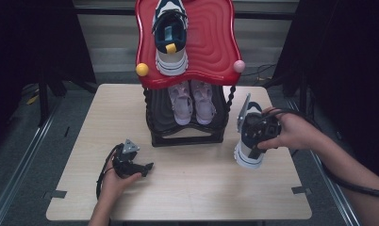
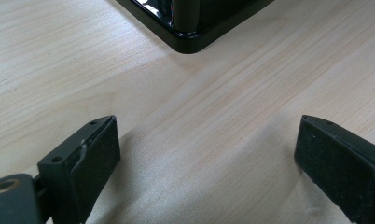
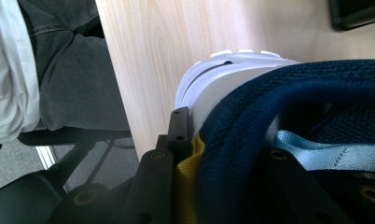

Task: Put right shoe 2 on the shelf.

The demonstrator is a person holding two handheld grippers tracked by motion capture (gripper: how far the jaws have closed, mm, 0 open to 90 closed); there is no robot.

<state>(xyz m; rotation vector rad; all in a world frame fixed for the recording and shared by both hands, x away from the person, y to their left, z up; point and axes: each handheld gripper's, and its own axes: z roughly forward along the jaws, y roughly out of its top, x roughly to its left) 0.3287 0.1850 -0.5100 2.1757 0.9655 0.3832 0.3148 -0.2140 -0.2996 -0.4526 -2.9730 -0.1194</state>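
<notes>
A navy and white sneaker hangs tilted over the table's right side, with my right gripper shut on its heel collar. In the right gripper view, one jaw of my right gripper lies outside the heel by a yellow tab and the other sits inside the navy collar. Its matching sneaker stands on the red top shelf. My left gripper rests on the table at front left. The left gripper is open over bare wood with nothing between its pads.
A pair of pink shoes sits on the black lower tier of the rack, whose base corner lies just ahead of my left gripper. A yellow ball and a pink ball cap the red shelf's corners. The person's lap borders the table edge.
</notes>
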